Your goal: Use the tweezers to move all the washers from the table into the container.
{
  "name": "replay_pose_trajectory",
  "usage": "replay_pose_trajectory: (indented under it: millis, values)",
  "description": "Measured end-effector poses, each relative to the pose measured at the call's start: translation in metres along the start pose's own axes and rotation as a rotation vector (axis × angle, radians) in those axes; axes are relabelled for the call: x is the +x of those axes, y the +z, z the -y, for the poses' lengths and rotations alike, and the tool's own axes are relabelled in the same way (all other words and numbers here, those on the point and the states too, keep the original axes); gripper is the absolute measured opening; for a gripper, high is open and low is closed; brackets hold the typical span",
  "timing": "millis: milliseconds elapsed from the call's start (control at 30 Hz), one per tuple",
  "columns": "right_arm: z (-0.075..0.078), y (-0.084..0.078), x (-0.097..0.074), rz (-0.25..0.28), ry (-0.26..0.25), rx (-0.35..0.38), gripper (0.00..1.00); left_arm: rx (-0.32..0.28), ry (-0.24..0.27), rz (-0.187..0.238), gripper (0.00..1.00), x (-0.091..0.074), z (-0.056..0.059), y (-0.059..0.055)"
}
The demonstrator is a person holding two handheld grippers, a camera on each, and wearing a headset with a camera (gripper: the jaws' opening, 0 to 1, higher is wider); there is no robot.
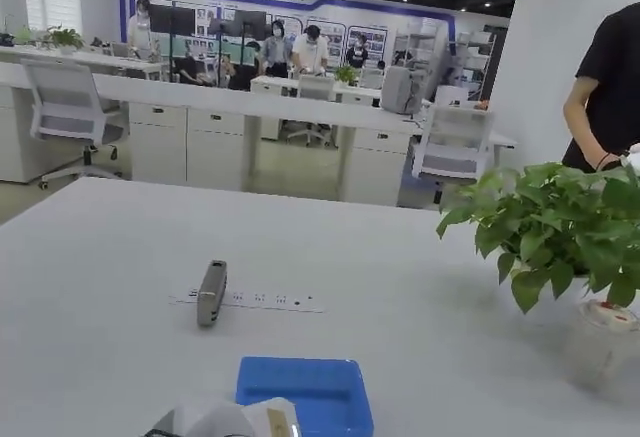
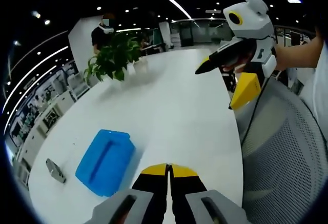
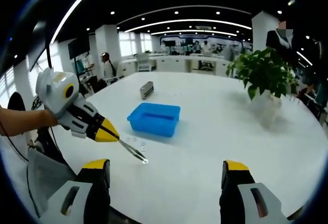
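Observation:
Several small washers [image 3: 137, 141] lie in a row on the white table [image 3: 205, 131], in front of the blue container [image 3: 154, 118]. My left gripper [image 3: 110, 133] comes in from the left of the right gripper view, shut on thin metal tweezers [image 3: 132, 150] whose tips hang just above the table near the washers. Its own view shows its jaws [image 2: 168, 170] closed together, with the container [image 2: 105, 161] ahead on the left. My right gripper [image 3: 166, 168] is open with nothing between its jaws, and it also appears raised over the table edge [image 2: 228, 78]. In the head view the washers [image 1: 262, 300] lie beyond the container [image 1: 305, 395].
A small grey metal block [image 1: 211, 292] stands by the washer row. A potted plant [image 1: 565, 227] sits at the table's right side, with a person in black [image 1: 610, 87] behind it. Office chairs and desks [image 1: 200, 127] stand past the far edge.

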State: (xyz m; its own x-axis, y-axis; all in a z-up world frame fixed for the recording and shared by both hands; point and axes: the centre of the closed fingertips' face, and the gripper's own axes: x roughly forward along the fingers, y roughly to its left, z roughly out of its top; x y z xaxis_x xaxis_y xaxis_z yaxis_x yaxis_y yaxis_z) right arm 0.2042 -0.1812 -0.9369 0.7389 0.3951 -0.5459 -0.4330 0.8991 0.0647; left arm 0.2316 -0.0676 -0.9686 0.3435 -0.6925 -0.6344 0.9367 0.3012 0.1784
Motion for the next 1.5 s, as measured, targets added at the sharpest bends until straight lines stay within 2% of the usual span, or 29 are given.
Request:
replay_pose_trajectory:
  millis: [133,200,267,367,433,467,500,667,733,867,933,967,1033,1133,1267,1500]
  values:
    - [-0.003,0.008,-0.003,0.025,0.034,-0.002,0.86,-0.011,-0.011,0.026,0.00,-0.010,-0.003,0.009]
    - [-0.010,0.013,-0.001,0.035,0.084,0.009,0.83,-0.006,-0.021,0.035,0.00,-0.017,-0.003,0.014]
    - [-0.014,0.018,0.001,0.047,0.106,0.031,0.83,-0.001,-0.040,0.037,0.00,-0.024,-0.002,0.018]
    - [-0.032,0.027,0.006,0.057,0.208,0.080,0.80,0.016,-0.058,0.042,0.00,-0.036,-0.001,0.026]
    - [-0.047,0.033,0.008,0.048,0.311,0.096,0.74,0.030,-0.074,0.042,0.00,-0.043,0.001,0.030]
    - [-0.058,0.035,0.008,0.029,0.382,0.072,0.71,0.042,-0.080,0.040,0.00,-0.049,0.002,0.034]
    - [-0.064,0.036,0.009,0.012,0.407,0.048,0.70,0.052,-0.085,0.039,0.00,-0.052,0.003,0.036]
    - [-0.085,0.041,0.016,-0.079,0.469,-0.254,0.56,0.078,-0.137,0.036,0.00,-0.073,0.011,0.049]
    - [-0.094,0.044,0.018,-0.094,0.495,-0.341,0.47,0.090,-0.148,0.040,0.00,-0.079,0.013,0.054]
    - [-0.119,0.051,0.018,-0.103,0.584,-0.415,0.35,0.117,-0.182,0.022,0.00,-0.090,0.019,0.062]
    - [-0.126,0.051,0.020,-0.103,0.603,-0.461,0.28,0.130,-0.192,0.021,0.00,-0.094,0.022,0.066]
    - [-0.130,0.048,0.021,-0.124,0.619,-0.484,0.25,0.133,-0.194,0.023,0.00,-0.097,0.022,0.069]
    - [-0.132,0.045,0.024,-0.133,0.622,-0.519,0.21,0.139,-0.201,0.028,0.00,-0.101,0.024,0.073]
    - [-0.135,0.045,0.025,-0.137,0.635,-0.520,0.15,0.144,-0.206,0.035,0.00,-0.105,0.026,0.078]
    - [-0.140,0.048,0.021,-0.123,0.650,-0.566,0.06,0.144,-0.211,0.052,0.00,-0.108,0.026,0.081]
    - [-0.143,0.044,0.023,-0.149,0.673,-0.567,0.05,0.134,-0.220,0.064,0.00,-0.106,0.029,0.080]
